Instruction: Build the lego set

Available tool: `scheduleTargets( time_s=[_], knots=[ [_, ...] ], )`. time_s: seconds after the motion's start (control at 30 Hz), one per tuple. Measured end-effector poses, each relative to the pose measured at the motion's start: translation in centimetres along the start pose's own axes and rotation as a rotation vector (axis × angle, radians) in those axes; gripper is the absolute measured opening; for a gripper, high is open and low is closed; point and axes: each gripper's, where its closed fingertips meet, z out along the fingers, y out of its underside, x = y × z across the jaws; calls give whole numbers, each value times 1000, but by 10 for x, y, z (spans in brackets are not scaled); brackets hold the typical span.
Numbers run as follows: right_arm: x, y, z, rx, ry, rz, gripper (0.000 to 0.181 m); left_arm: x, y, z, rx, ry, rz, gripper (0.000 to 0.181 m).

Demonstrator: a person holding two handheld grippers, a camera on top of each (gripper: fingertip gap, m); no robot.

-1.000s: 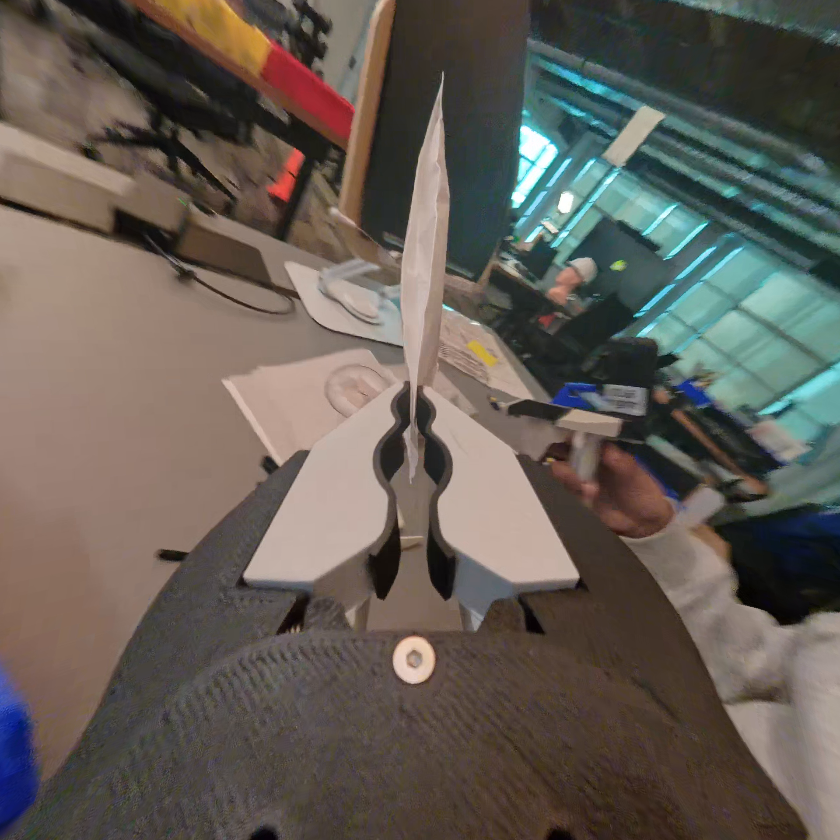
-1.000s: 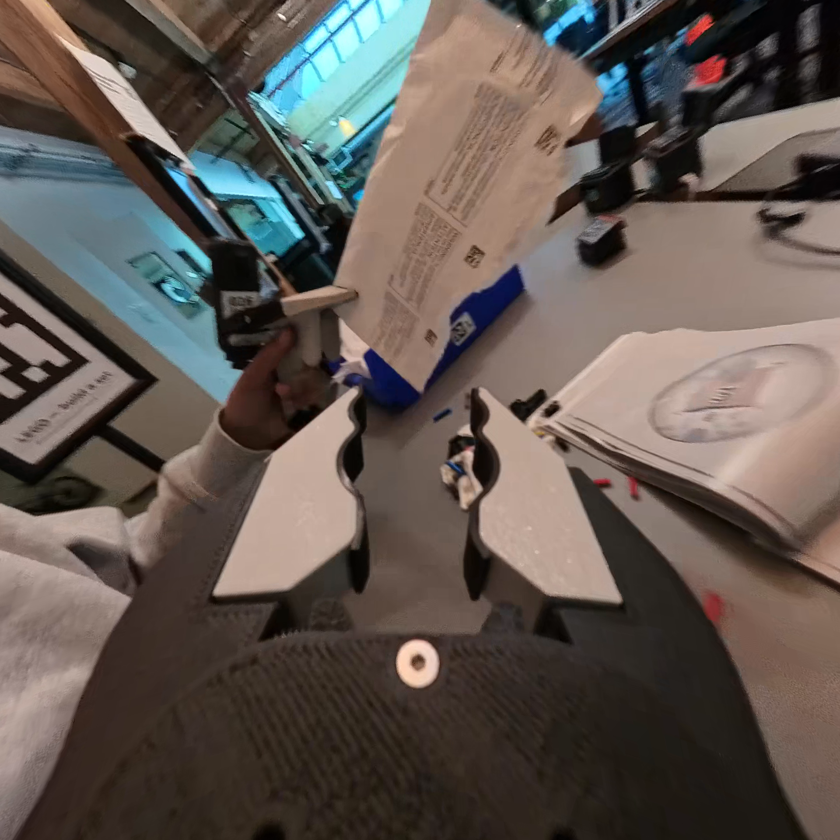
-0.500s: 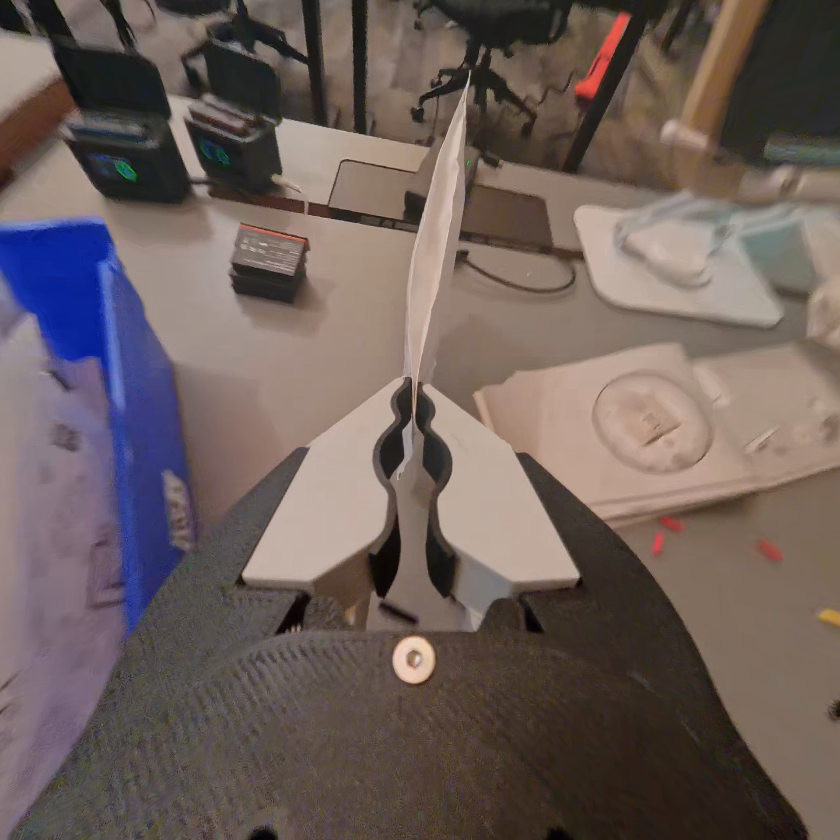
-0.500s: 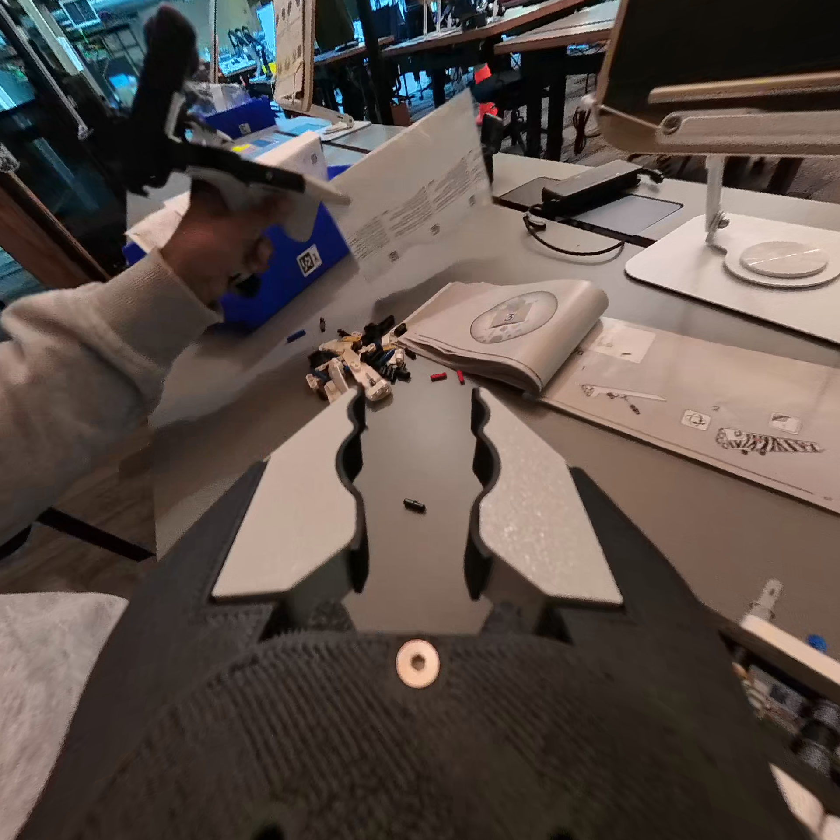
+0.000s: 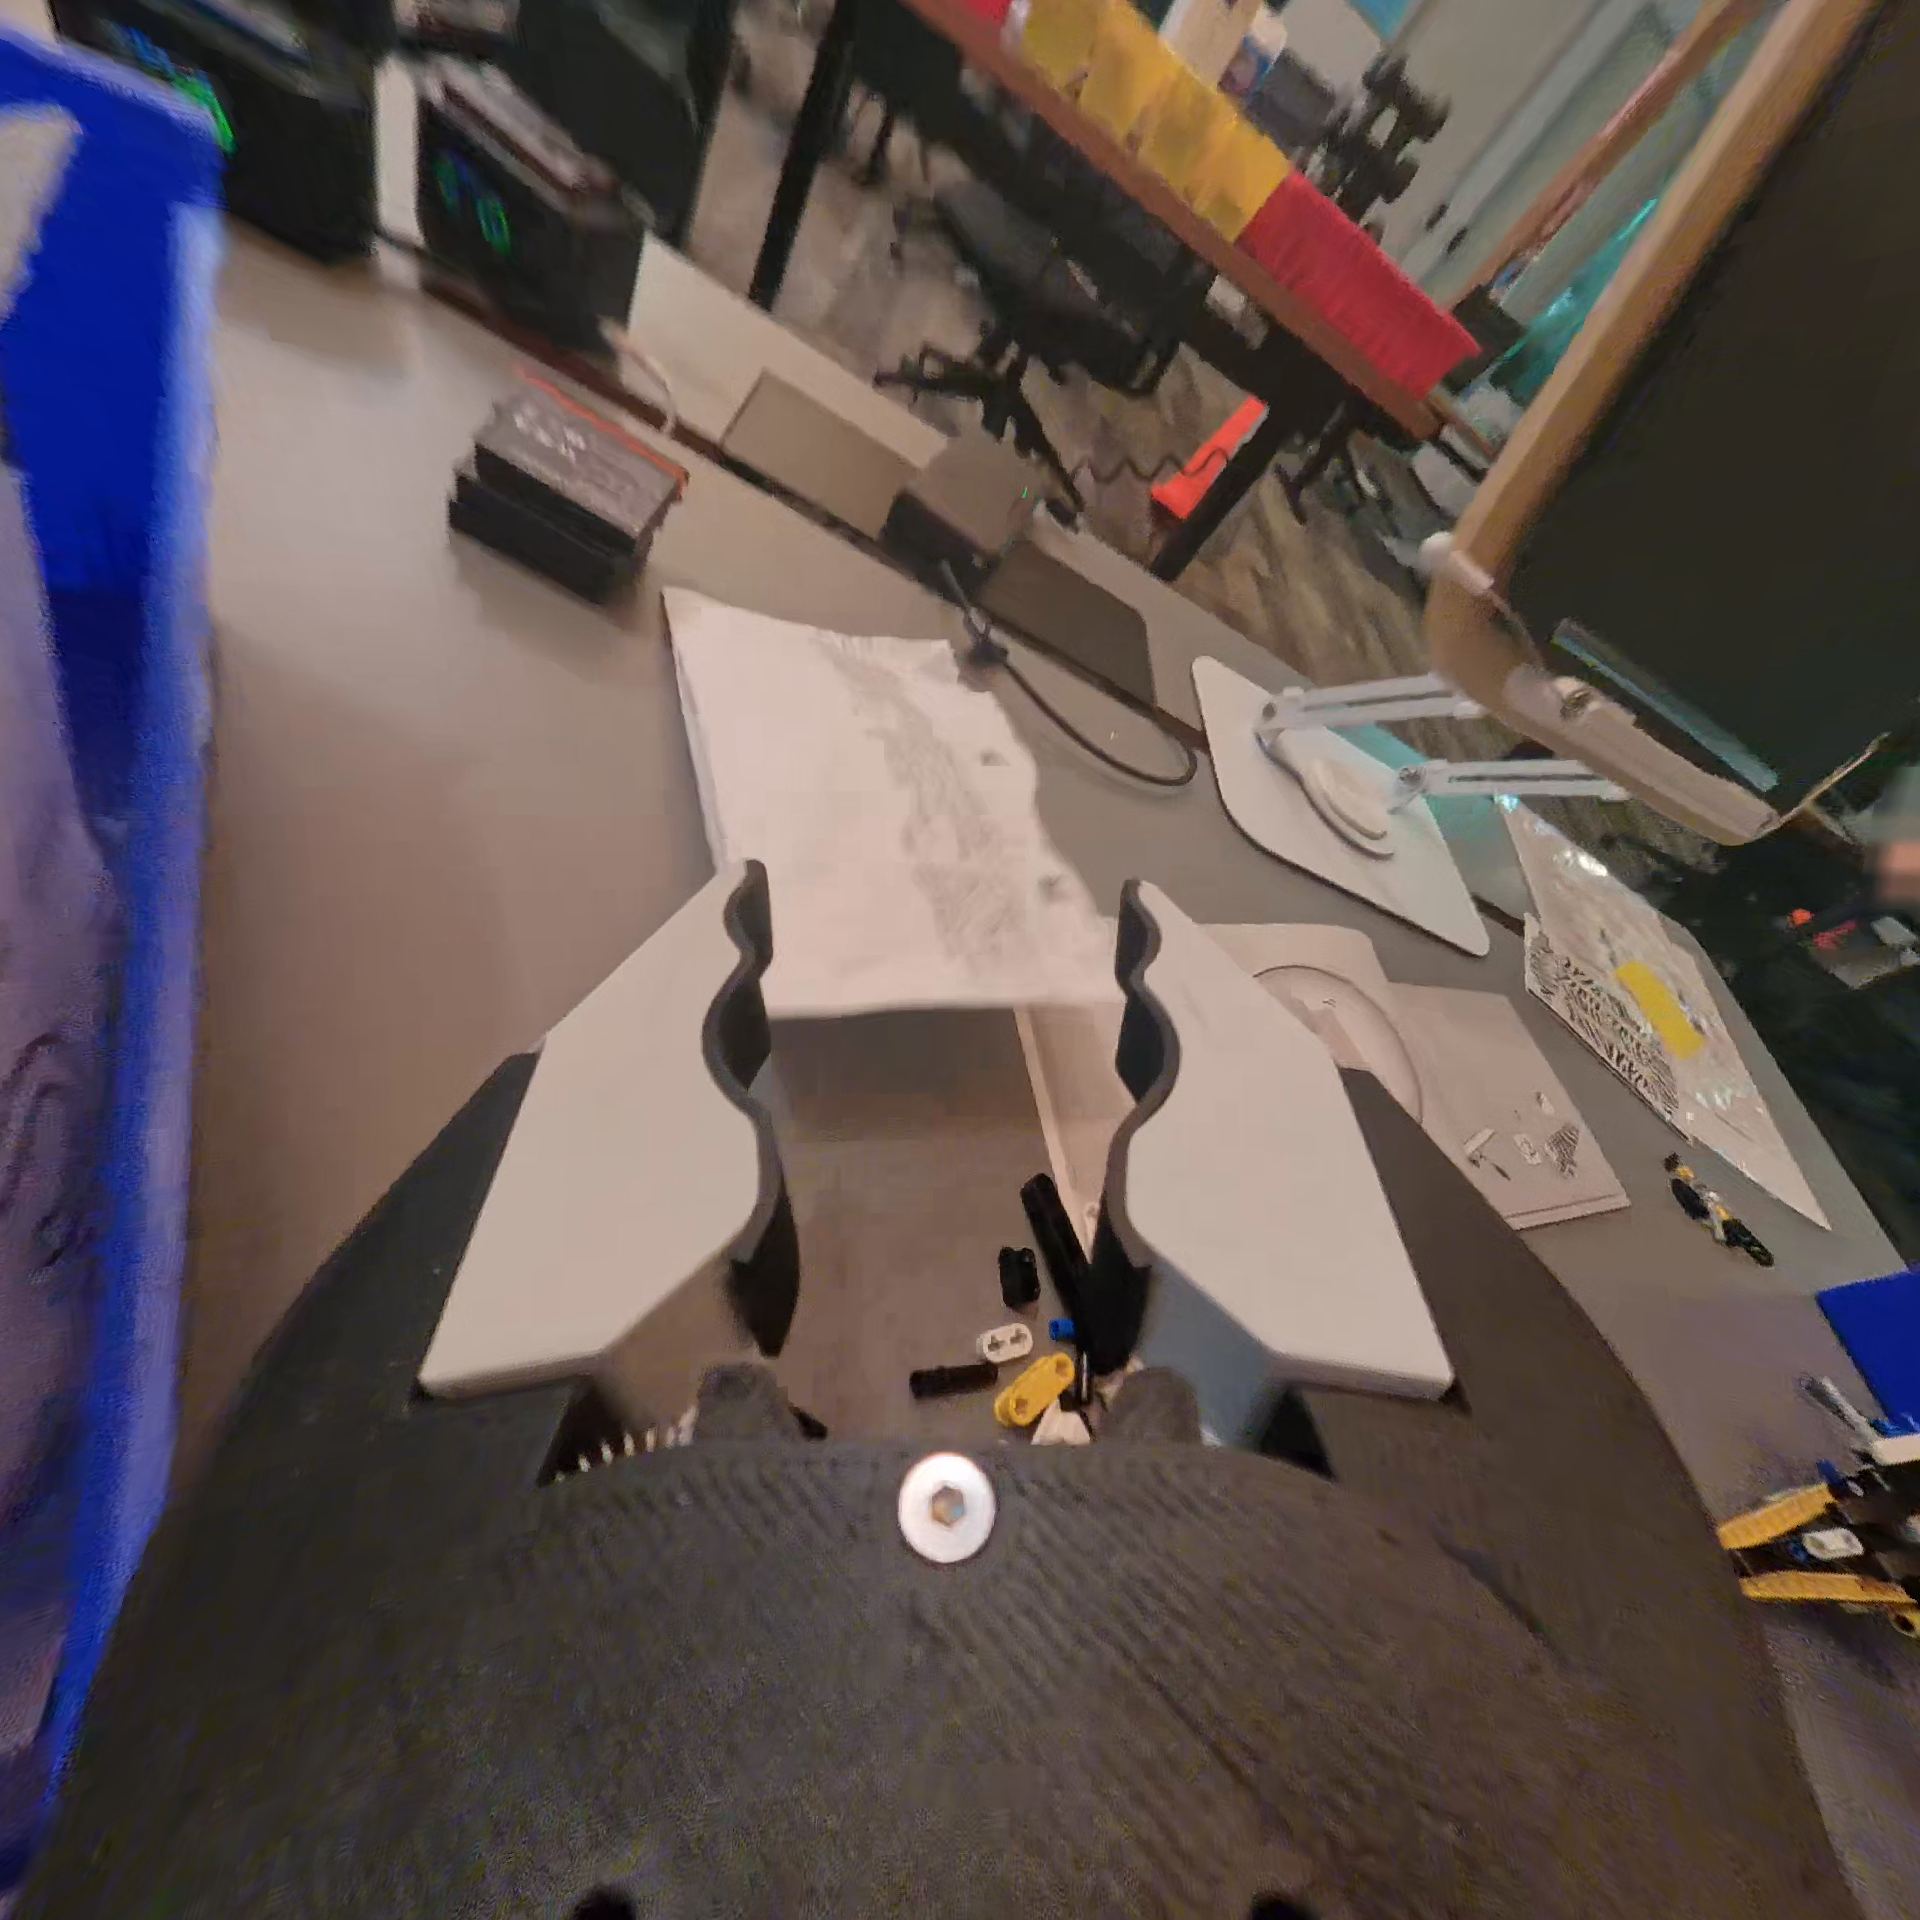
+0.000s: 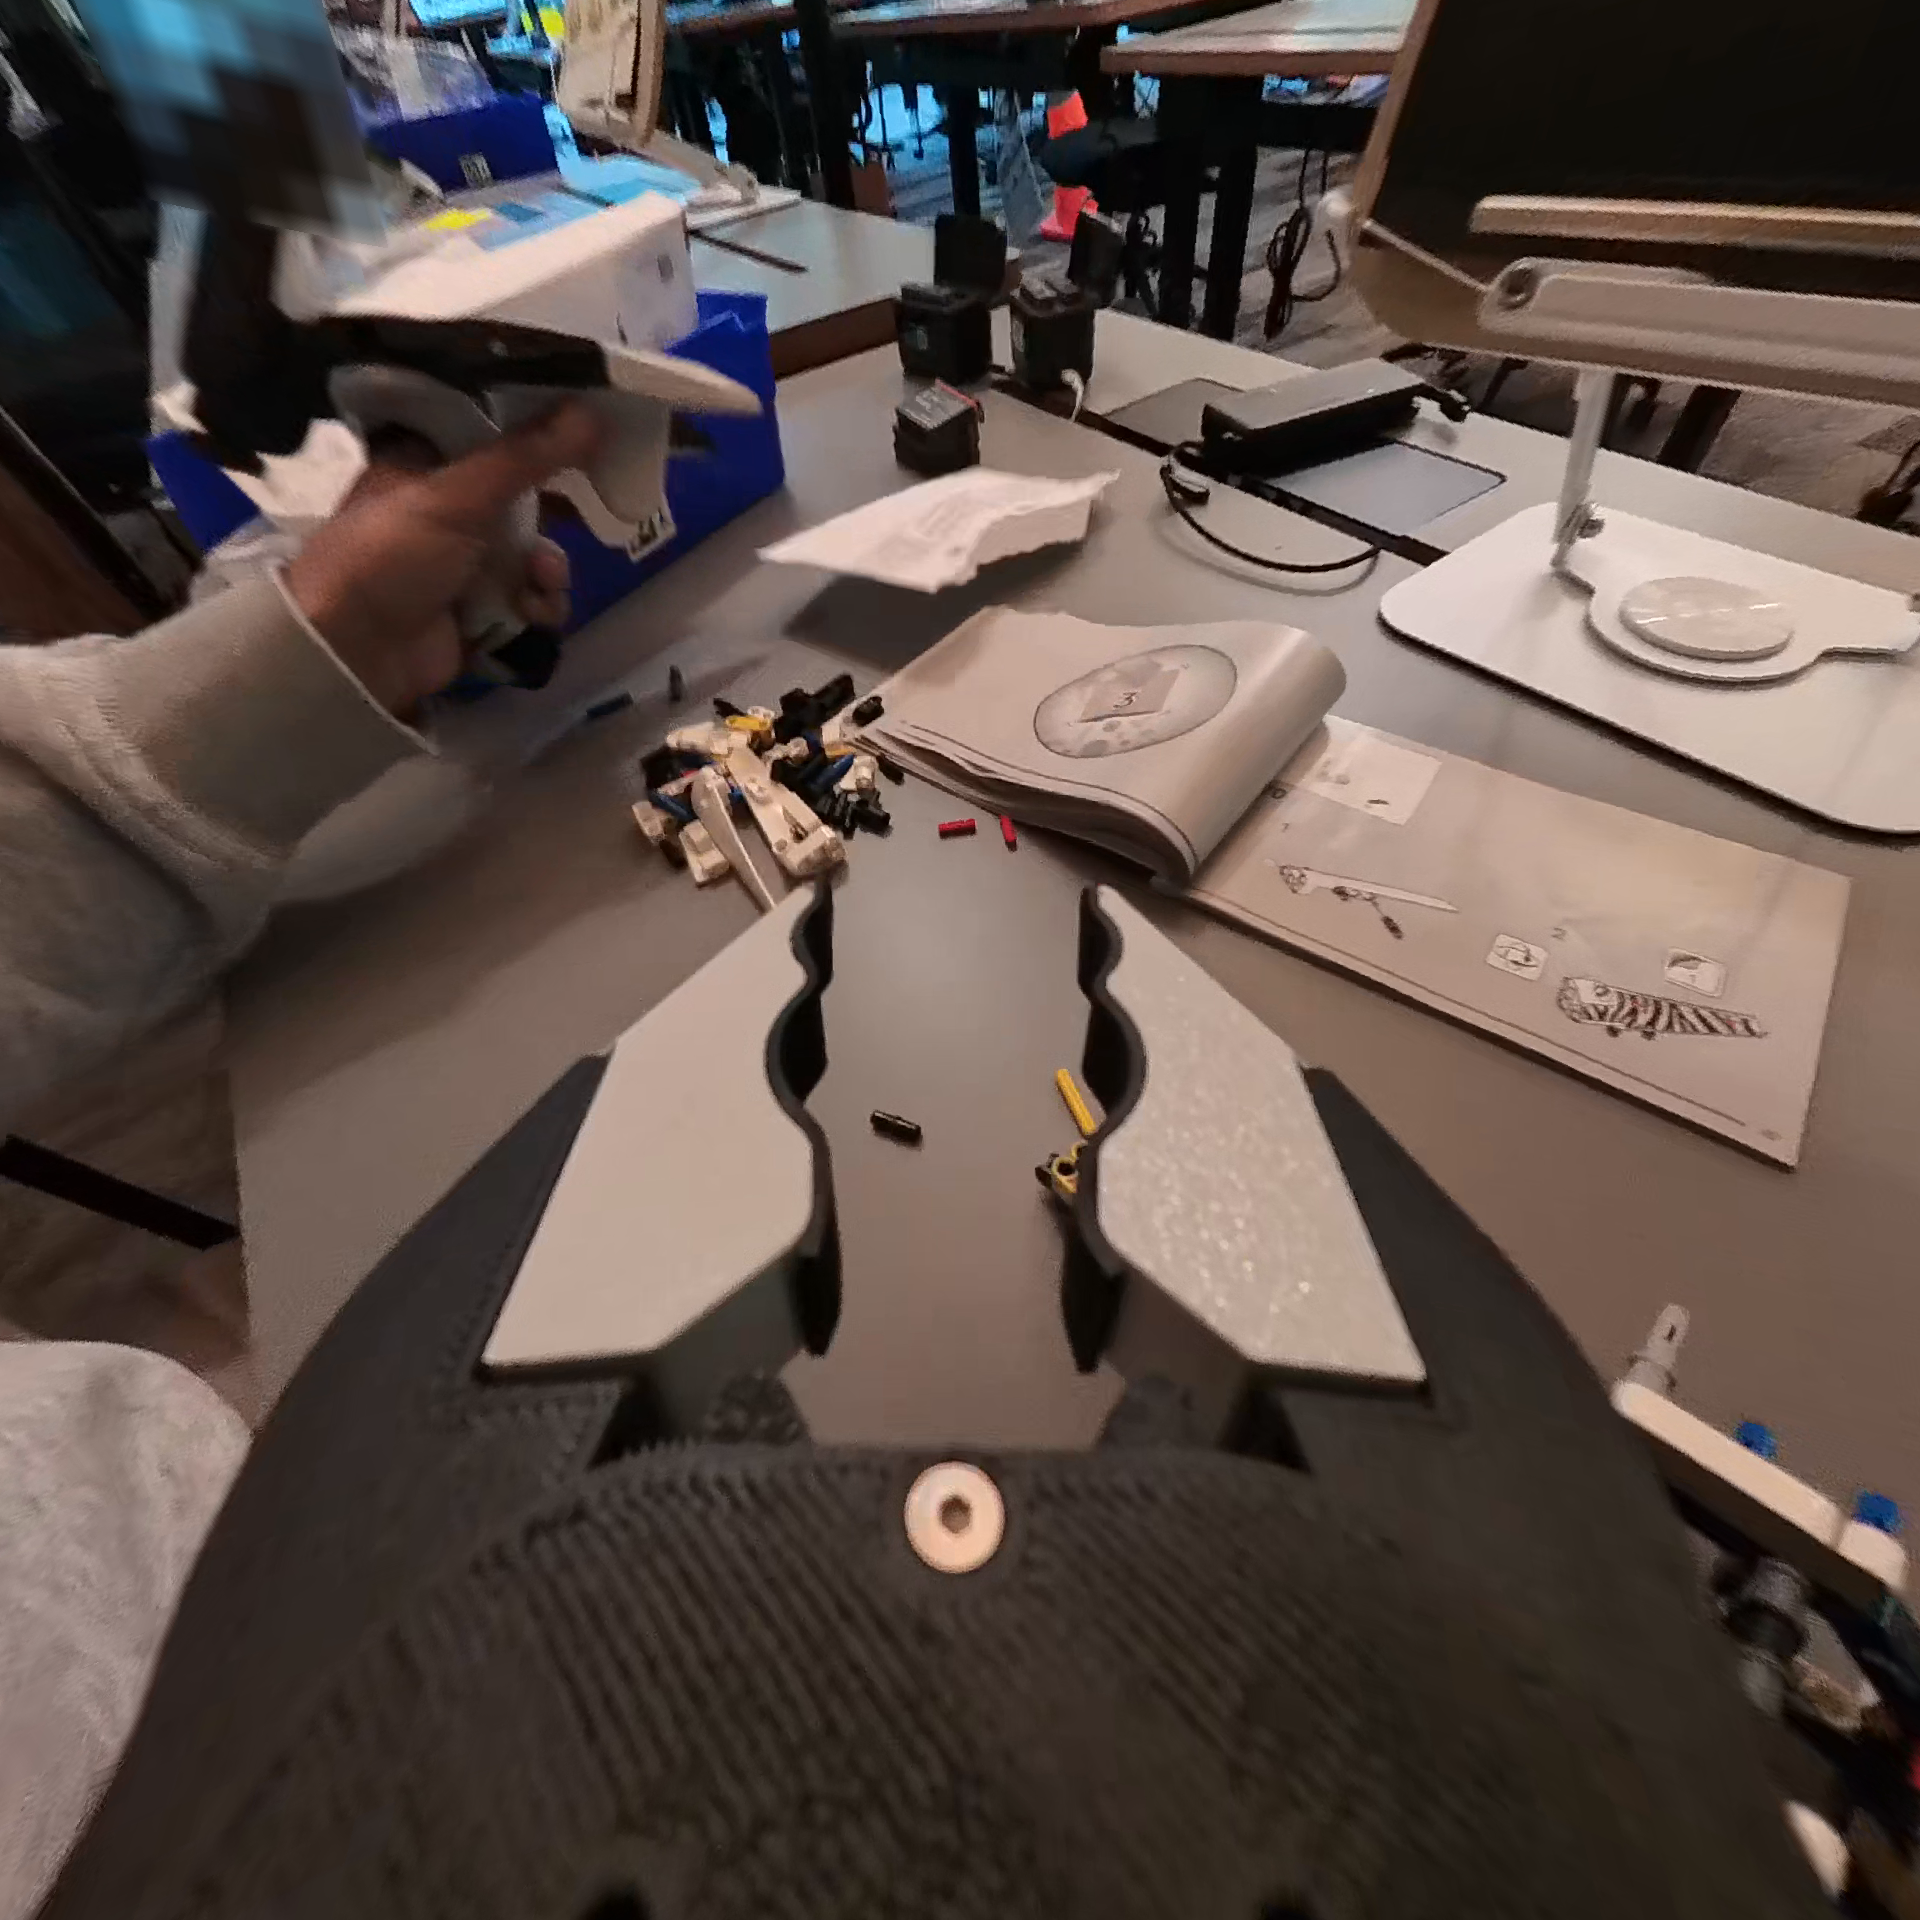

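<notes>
My left gripper (image 5: 940, 904) is open and empty, above loose Lego pieces (image 5: 1023, 1340) on the grey table. The white paper bag (image 5: 883, 821) is free of it and lies flat just ahead, seemingly in the air with its shadow below. In the right wrist view the bag (image 6: 956, 520) hovers beyond the pile of white, black and blue Lego pieces (image 6: 748, 790), and a hand holds the left gripper (image 6: 717, 390) high at the left. My right gripper (image 6: 956, 914) is open and empty over a black pin (image 6: 896, 1124) and a yellow axle (image 6: 1075, 1101).
An open instruction booklet (image 6: 1122, 727) lies right of the pile, with red pins (image 6: 956, 828) beside it. A blue box (image 6: 707, 457) stands at the back left. A monitor stand base (image 6: 1662, 644) is at the back right. A partly built model (image 5: 1829, 1538) lies at the near right. One gripper's finger ends stand about 35 centimetres off the other's. It is some 12 centimetres from my right tips to the yellow axle (image 6: 1075, 1101). About 12 centimetres separates my right fingertips from the black pin (image 6: 896, 1124).
My left gripper was shut on the paper bag; it has opened and let the bag go, and turned towards the table. The right gripper stayed open and barely moved.
</notes>
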Motion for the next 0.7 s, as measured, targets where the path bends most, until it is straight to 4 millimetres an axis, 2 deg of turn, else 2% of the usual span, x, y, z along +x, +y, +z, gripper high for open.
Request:
scheduleTargets(
  time_s=[0.03,0.13,0.23,0.3,0.37,0.43,0.47,0.5,0.63,0.7],
  knots=[
    [-1,2,4,-23,2,-20,47,5,-4,-9,43,9,15,66],
    [-2,-1,23,-88,16,-114,52,21,-9,-29,136,56,72,67],
    [5,-6,59,-181,34,-233,55,33,-5,-33,130,111,122,65],
    [25,5,91,-330,113,-354,51,39,5,-29,87,164,104,62],
    [53,25,118,-511,229,-481,51,45,17,-27,71,218,63,59],
    [74,43,136,-648,329,-566,50,48,29,-29,67,252,36,59],
    [78,50,142,-686,346,-589,50,51,35,-31,69,266,32,58],
    [78,54,149,-692,348,-592,43,55,38,-35,75,288,41,57],
    [76,48,170,-628,354,-542,42,63,48,-53,121,311,115,51],
    [79,45,177,-629,374,-526,42,64,48,-55,125,313,144,49]
  ],
)
